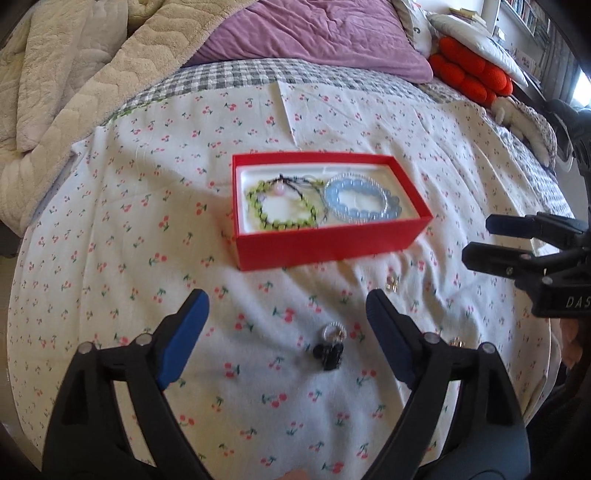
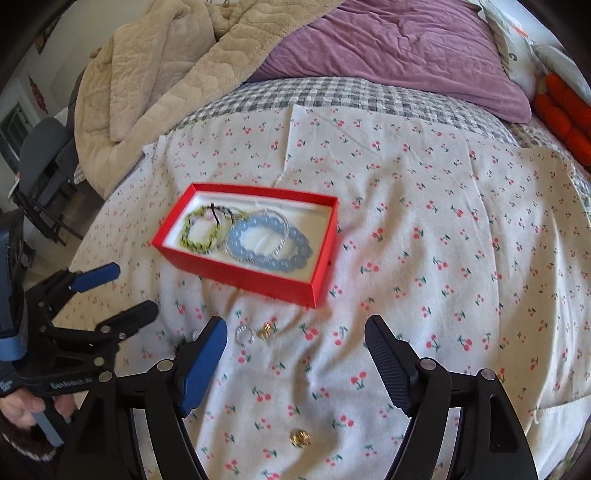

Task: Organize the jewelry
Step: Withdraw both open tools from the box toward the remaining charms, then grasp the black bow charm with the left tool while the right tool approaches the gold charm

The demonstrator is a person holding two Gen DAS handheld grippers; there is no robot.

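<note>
**Ana:** Cherry-print sheet (image 1: 110, 258) spread over the bed is our working surface, and behind it we see a purple quilt (image 1: 317, 33), a beige blanket (image 1: 66, 74) heaped to the left and an orange cushion (image 1: 469, 74) off to the right.

**Ben:** And we have the red box (image 1: 325, 206) sitting on that sheet, lid off, white lining showing. Inside we spot a green beaded bracelet (image 1: 284, 210) at its left end, with a dark cord and a pink bead lying over it, and a blue beaded bracelet (image 1: 362, 203) at the right end, ringed by a clear beaded one.

**Ana:** Our left gripper (image 1: 288, 332) hangs over the sheet on the near side of the box, tongs spread wide, nothing pinched. Between its blue pads (image 1: 184, 339) we see a black ring (image 1: 328, 354) lying loose on the fabric, with a small clear beaded ring touching it.

**Ben:** Same story on our right gripper (image 2: 295, 354): tongs spread, holding nothing. Just ahead of it lie a clear beaded ring (image 2: 245, 335) and a little gold piece (image 2: 266, 329) side by side, near the box's front wall.

**Ana:** And another gold ring (image 2: 300, 438) rests on the sheet low between the right gripper's arms, well apart from the box.
</note>
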